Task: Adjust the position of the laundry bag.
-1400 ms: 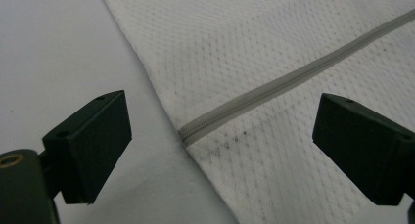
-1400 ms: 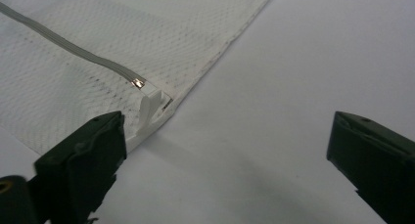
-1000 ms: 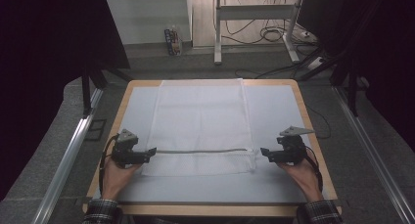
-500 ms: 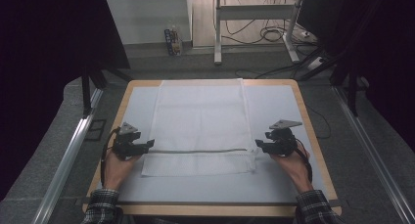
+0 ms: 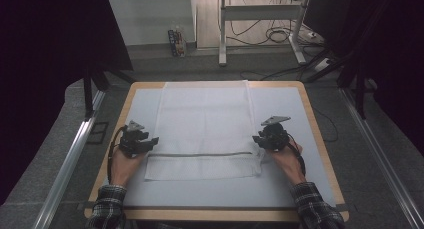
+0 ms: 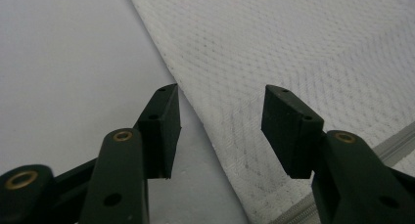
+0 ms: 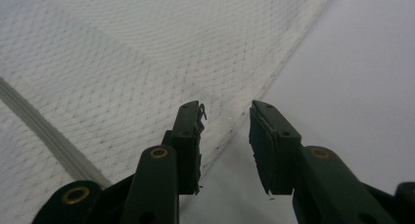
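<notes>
A: Which step is in hand here?

B: It looks like the grasp before a fold. The white mesh laundry bag with a grey zipper line point(image 5: 202, 131) lies flat on the pale grey table mat point(image 5: 287, 184), its near hem close to the person's side. The left gripper point(image 5: 150, 140) sits at the bag's left edge just above the zipper point(image 5: 200, 154), and the right gripper point(image 5: 257, 139) sits at the bag's right edge at about the same level.

A: Are the jaws on the fabric yet?

B: Not quite. In the left gripper view the left gripper point(image 6: 220, 128) straddles the bag's side edge with its jaws apart, and they have just been closing; the mesh point(image 6: 293, 48) lies under and between them but no pad presses it. The right gripper point(image 7: 225, 136) has also just been closing and stands narrower, the bag's edge point(image 7: 274, 77) running up between its jaws, with a gap at both pads.

A: So what does the next move call for?

B: Probably sinking both tips to the mat so the lower pads slide under the edge, then pinching evenly on both sides before any lift.

A: Anything hard to make out?

B: Whether the bag is one layer or two at the edges, and whether the right pad already brushes the mesh. The bag's far end blends into the mat.
</notes>
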The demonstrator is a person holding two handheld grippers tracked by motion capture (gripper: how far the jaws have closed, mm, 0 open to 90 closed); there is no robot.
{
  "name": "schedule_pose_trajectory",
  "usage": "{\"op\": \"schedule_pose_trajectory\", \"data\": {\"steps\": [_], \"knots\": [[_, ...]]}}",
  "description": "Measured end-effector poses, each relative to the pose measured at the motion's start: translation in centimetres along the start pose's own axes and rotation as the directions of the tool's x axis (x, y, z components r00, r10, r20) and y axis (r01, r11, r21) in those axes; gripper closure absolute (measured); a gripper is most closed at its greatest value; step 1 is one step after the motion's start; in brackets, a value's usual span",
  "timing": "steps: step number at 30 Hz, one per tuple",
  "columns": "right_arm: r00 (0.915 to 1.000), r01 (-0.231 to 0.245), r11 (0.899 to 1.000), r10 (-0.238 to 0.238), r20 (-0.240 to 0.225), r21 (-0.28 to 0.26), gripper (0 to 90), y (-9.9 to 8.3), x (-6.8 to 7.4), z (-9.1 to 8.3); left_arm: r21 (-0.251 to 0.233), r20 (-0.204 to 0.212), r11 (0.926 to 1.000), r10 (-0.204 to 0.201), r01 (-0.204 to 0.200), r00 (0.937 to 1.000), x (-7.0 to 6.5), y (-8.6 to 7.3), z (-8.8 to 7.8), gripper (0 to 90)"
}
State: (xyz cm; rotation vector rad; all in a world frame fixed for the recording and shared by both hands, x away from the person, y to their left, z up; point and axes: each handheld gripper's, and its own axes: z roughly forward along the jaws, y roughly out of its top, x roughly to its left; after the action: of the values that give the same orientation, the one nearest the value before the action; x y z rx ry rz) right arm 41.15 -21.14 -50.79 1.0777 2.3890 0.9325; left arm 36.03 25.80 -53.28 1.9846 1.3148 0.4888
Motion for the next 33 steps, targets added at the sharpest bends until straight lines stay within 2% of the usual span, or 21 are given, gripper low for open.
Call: {"op": "schedule_pose_trajectory", "data": {"steps": [4,7,8,11,13,14,15,16,18,24,28,33], "knots": [[1.0000,-0.007,1.000,0.007,0.006,0.007,60.7,0.1,0.0,0.6,0.005,-0.009,1.0000,-0.007,0.007,0.9999,-0.1,-0.1,0.3,49.3],[1.0000,0.003,1.000,-0.003,0.009,0.030,60.8,0.1,0.2,1.3,0.038,-0.014,0.9993,0.006,-0.006,0.9999,-0.3,-0.3,0.8,49.6],[0.9999,0.015,0.999,-0.015,-0.003,0.039,66.6,0.0,0.3,1.6,0.054,-0.004,0.9984,0.017,-0.016,0.9999,-0.4,-0.4,1.2,53.9],[0.9999,0.007,0.999,-0.007,-0.015,0.052,71.8,0.2,0.3,1.6,0.059,-0.008,0.9982,-0.002,0.002,1.0000,-0.4,-0.3,1.2,63.7],[0.9994,0.008,0.998,-0.006,-0.034,0.056,84.3,0.3,0.4,1.7,0.059,0.000,0.9982,-0.006,0.006,1.0000,-0.6,-0.3,1.2,72.2],[0.9994,0.008,0.998,-0.006,-0.034,0.056,84.3,0.3,0.4,1.7,0.059,0.000,0.9982,-0.006,0.006,1.0000,-0.6,-0.3,1.2,79.3],[0.9992,0.009,0.998,-0.007,-0.040,0.059,86.1,0.3,0.5,1.7,0.060,0.013,0.9982,-0.003,0.003,0.9999,-0.6,-0.3,1.2,79.3],[0.9989,0.029,0.998,-0.026,-0.039,0.057,87.5,0.3,0.6,1.7,0.059,0.015,0.9983,-0.001,0.000,0.9999,-0.7,-0.3,1.2,88.4],[0.9990,0.030,0.998,-0.027,-0.035,0.059,88.1,0.3,0.6,1.6,0.061,0.012,0.9981,0.007,-0.008,0.9999,-0.8,-0.2,1.2,89.2],[0.9983,0.057,0.996,-0.056,-0.017,0.071,88.3,0.4,0.8,1.2,0.058,0.053,0.9981,-0.021,0.018,0.9984,-0.7,-0.1,1.0,89.3],[0.9977,0.067,0.995,-0.066,-0.014,0.070,88.2,0.3,0.7,0.7,0.051,0.056,0.9987,-0.001,-0.002,0.9984,-1.3,0.1,0.6,89.0],[0.9975,0.070,0.995,-0.069,-0.017,0.065,88.2,-0.3,0.7,-0.6,0.075,0.083,0.9960,0.043,-0.049,0.9956,-2.2,0.1,0.3,88.9]]}}
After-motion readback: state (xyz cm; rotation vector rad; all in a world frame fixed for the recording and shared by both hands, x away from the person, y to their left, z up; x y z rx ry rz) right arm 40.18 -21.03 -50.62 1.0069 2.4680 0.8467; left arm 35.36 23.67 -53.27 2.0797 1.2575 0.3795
